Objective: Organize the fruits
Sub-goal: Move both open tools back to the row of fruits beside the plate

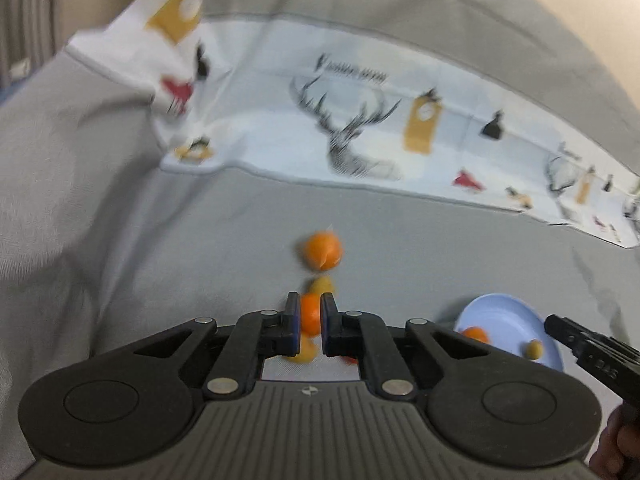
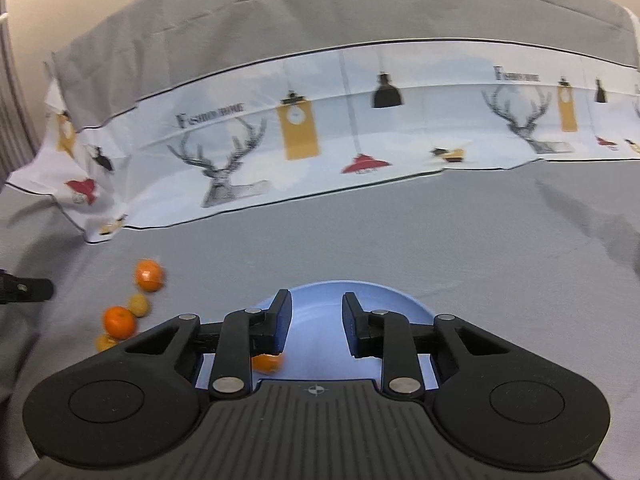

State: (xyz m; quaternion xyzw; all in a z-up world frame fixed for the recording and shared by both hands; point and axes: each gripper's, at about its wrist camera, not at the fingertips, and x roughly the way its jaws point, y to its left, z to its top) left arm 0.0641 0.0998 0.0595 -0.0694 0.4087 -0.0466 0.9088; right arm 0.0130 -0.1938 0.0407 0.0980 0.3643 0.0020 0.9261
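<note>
The left gripper (image 1: pixel 311 318) has its jaws drawn close together with an orange (image 1: pixel 310 317) seen in the narrow gap between them; whether the pads actually press on it cannot be told, and in the right wrist view that same fruit (image 2: pixel 119 322) appears to lie on the grey cloth (image 2: pixel 440 240). Around it on the cloth sits a loose row of fruit: a wrapped orange (image 1: pixel 322 250) farthest away, a small yellow fruit (image 1: pixel 321 285) next, and another yellow one (image 1: pixel 303 350) nearest the camera (all somewhat blurred). The right gripper (image 2: pixel 316 322) hangs over the blue plate (image 2: pixel 320 300) with its jaws well apart and nothing between them. On the plate lie an orange (image 1: pixel 476 334) near its left rim and a small olive-coloured fruit (image 1: pixel 534 348) towards its near edge. A patterned sheet (image 2: pixel 320 140) with deer heads and lamps lies across the far side of the cloth.
</note>
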